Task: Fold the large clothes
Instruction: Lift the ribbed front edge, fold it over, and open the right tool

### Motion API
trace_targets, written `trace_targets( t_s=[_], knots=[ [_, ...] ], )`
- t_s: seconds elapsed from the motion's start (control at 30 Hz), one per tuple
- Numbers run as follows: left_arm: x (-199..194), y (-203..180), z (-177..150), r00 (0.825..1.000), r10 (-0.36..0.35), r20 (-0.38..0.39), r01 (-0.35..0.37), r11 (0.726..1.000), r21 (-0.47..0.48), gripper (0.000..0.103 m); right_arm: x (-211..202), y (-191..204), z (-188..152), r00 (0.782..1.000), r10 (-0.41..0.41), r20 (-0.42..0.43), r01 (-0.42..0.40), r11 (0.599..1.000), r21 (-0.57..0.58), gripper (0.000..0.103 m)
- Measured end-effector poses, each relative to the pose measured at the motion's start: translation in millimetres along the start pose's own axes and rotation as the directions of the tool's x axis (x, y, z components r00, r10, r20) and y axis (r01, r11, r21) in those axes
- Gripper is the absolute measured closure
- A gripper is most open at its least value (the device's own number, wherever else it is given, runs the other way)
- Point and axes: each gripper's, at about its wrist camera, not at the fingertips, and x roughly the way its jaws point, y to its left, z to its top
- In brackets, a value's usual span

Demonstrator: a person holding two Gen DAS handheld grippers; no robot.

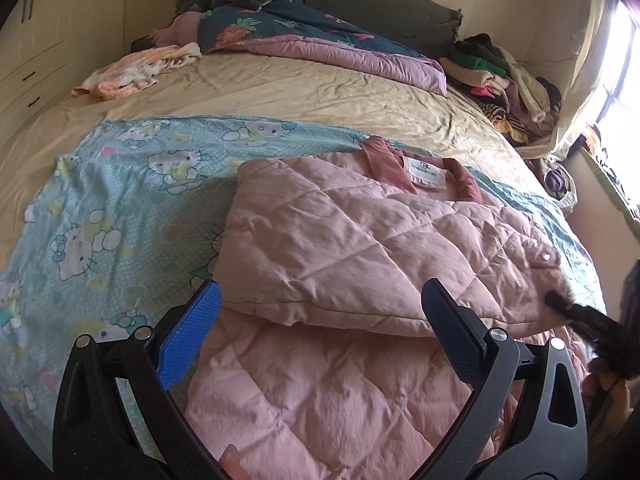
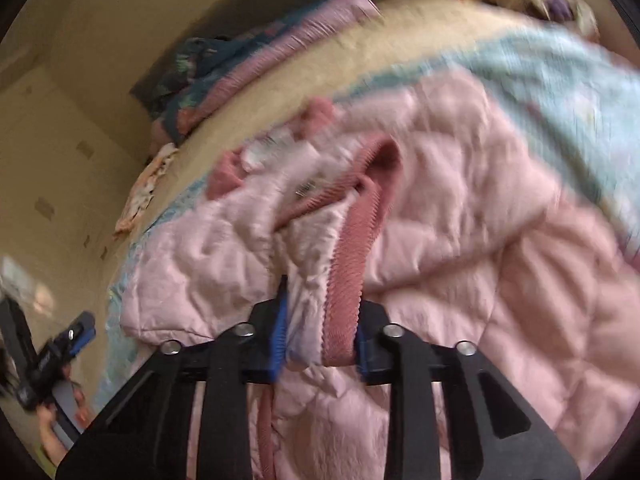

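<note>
The pink quilted jacket (image 1: 340,240) lies on the cartoon-print sheet (image 1: 100,208) that covers the near part of the bed (image 1: 280,92), toward the bed's right edge. Its left side is already folded over the body. The collar (image 1: 424,172) with the white label points to the head of the bed, so the long axis of the jacket runs from the near edge of the bed toward the pillows.

The right gripper (image 2: 320,344) is closed on a thick bunch of the jacket: the ribbed dark-pink cuff (image 2: 348,264) and quilted cloth are pinched between its blue pads. The left gripper (image 1: 320,320) hovers low over the folded part with its jaws wide apart, and it holds nothing.

What can go wrong, in my judgement: the grip takes several layers at once, so when the right gripper carries the sleeve across, it may drag the body of the jacket with it and turn the long axis away from the pillows. The padding is springy, so the fold already made on the left may open if nothing presses on it. The sheet below is loose and may wrinkle or slide with the jacket. The right wrist view is blurred, so I cannot tell how deep the cloth sits in the jaws; a shallow hold could slip.
</note>
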Motion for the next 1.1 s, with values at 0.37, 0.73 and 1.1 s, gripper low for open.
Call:
trace_targets(
  t_s=[0.37,0.73,1.1],
  knots=[
    [2,-3,21,0.999,-0.024,0.023,0.025,0.999,-0.03,0.009,-75,66,78,0.978,0.022,0.208,0.053,0.937,-0.346,0.084],
    [22,-22,29,0.999,-0.036,-0.005,0.036,0.999,-0.004,0.009,-28,18,74,0.987,-0.098,0.128,0.132,0.947,-0.292,0.084],
    [51,-47,22,0.996,-0.052,-0.073,0.056,0.997,0.049,0.009,-1,-10,60,0.991,-0.122,0.057,0.131,0.972,-0.194,0.083]
  ],
)
